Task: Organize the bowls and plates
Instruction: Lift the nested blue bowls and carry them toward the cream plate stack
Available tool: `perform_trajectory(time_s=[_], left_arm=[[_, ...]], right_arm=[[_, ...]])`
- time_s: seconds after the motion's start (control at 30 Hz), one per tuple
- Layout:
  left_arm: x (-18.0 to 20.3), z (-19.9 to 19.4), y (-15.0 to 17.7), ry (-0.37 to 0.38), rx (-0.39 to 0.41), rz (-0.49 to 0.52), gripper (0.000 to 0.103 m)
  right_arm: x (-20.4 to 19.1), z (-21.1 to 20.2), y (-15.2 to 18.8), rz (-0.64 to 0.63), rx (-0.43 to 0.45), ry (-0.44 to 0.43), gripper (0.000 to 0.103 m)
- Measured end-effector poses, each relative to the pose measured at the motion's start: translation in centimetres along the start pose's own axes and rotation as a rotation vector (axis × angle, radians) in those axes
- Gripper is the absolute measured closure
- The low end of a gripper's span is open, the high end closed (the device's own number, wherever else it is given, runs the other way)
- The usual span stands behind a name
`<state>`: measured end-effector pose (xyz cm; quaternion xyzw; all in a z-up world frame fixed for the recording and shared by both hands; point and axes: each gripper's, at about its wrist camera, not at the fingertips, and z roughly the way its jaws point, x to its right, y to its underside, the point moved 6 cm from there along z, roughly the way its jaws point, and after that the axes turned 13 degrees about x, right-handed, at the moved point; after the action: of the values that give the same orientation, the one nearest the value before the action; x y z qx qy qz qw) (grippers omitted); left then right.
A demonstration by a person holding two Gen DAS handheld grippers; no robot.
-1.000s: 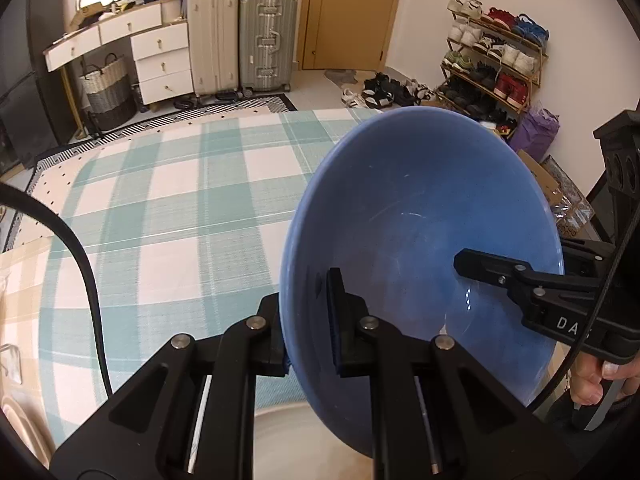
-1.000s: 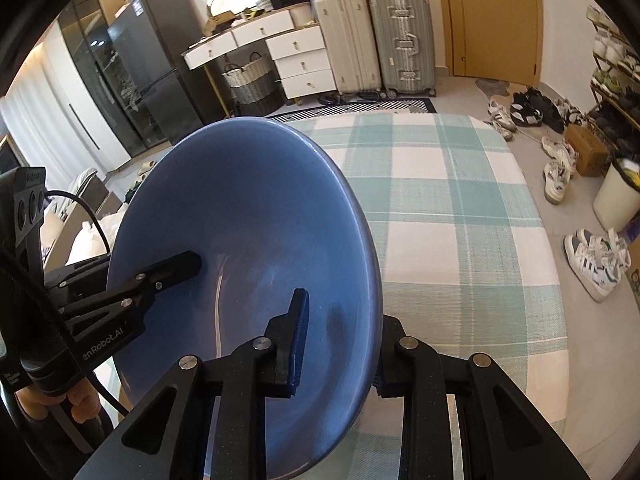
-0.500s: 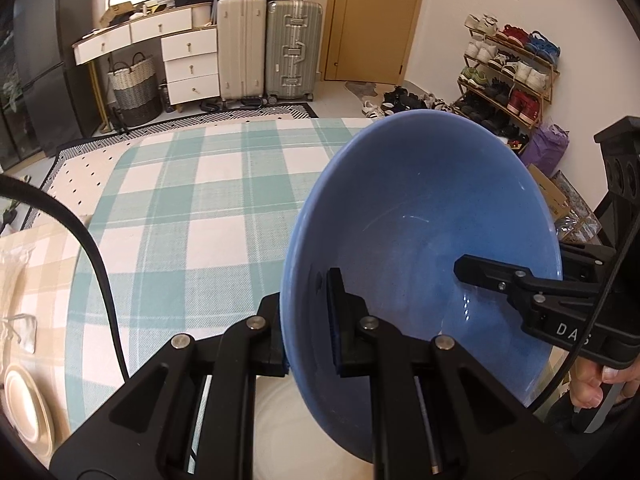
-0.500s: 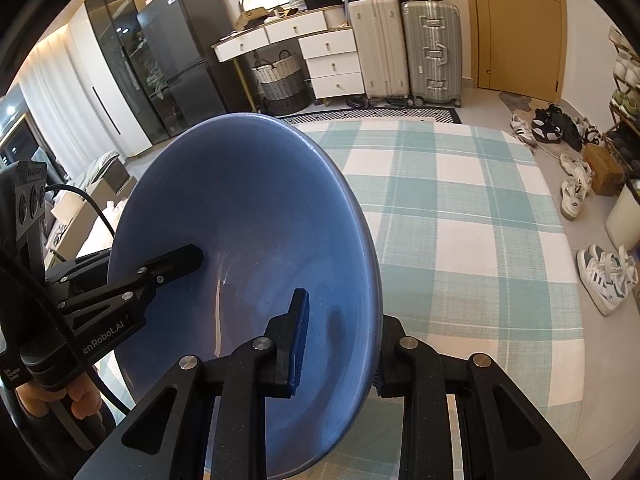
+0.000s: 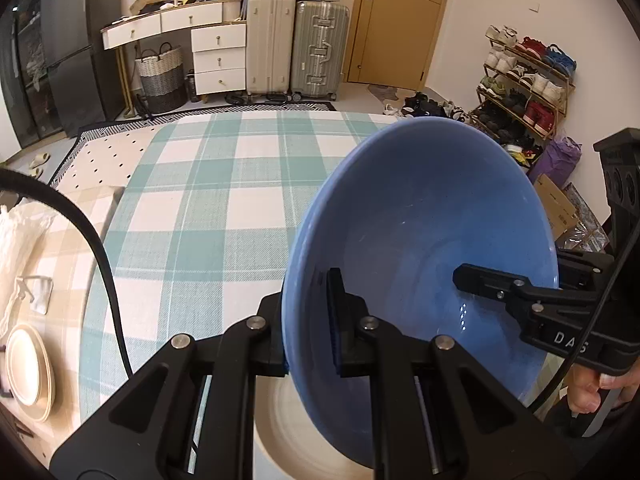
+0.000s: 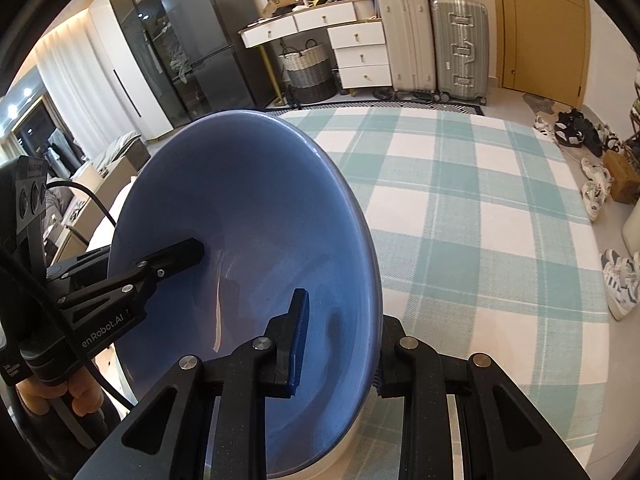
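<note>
Right now both my claws are clamped on the blue bowl (image 5: 424,248): my left gripper (image 5: 308,320) pinches its left rim, my right gripper (image 6: 340,344) its right rim, each with 1 finger inside and 1 outside. I hold the bowl tilted above a pale dish (image 5: 288,432) on the checked tablecloth (image 5: 208,208). The bowl blocks most of my forward view. Off to my left, stacked cream plates (image 5: 28,372) sit on a beige-checked surface. Beyond the table stand 2 suitcases (image 5: 296,48) and a shoe rack (image 5: 524,80).
</note>
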<state>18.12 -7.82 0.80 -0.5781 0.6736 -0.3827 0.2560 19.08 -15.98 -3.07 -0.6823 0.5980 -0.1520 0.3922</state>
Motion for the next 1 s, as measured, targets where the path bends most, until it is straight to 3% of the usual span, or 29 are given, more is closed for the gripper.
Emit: perform_trajectory(time_s=[0.47, 1.0], left_arm=[[-0.5, -3.5, 3.3, -0.039, -0.015, -0.028, 0.093], [-0.6, -3.6, 5.8, -0.042, -0.060, -0.043, 0.093]], right_arm=[[-1.7, 0.1, 2.6, -0.004, -0.047, -0.037, 0.076], [-2.1, 0.4, 5.2, 0.012, -0.111, -0.048, 0.076]])
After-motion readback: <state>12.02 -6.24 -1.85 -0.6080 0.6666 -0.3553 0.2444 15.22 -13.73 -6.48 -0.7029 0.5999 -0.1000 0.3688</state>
